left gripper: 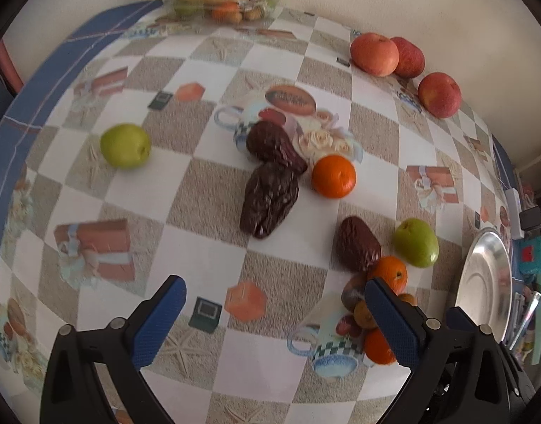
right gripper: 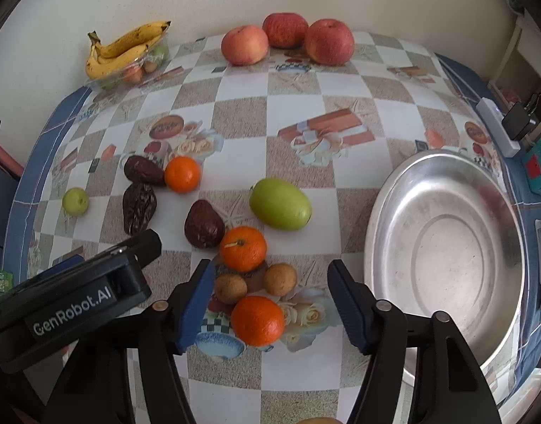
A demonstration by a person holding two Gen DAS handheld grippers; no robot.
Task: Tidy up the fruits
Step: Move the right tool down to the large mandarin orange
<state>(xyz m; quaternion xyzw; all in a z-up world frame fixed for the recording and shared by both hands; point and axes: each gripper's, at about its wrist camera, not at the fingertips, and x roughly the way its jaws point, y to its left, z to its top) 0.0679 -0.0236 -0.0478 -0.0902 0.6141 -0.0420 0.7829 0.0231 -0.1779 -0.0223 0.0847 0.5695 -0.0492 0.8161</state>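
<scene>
A table [right gripper: 298,84] under a checked cloth is seen with fruit scattered over it. In the right wrist view the right hand-held gripper [right gripper: 270,304] is held partly open, its blue pads to either side of an orange [right gripper: 257,321] without touching it; two small brown fruits [right gripper: 279,278] lie just beyond, toward 12 o'clock, and a second orange [right gripper: 243,248] beyond those. A green fruit [right gripper: 280,203] lies at 12 o'clock, a dark wrinkled date [right gripper: 204,224] at 11 o'clock, and a bare metal dish [right gripper: 443,247] at 2 o'clock. Three red apples [right gripper: 287,37] are lined up along the far wall, and bananas [right gripper: 122,51] rest on a clear bowl [right gripper: 129,74] at the far left. The left hand-held gripper [left gripper: 275,321] is spread wide over bare cloth, nothing between its pads; two more dates [left gripper: 268,201] and a third orange [left gripper: 333,176] lie toward its 12 o'clock, and a small green fruit [left gripper: 125,145] at 10 o'clock.
</scene>
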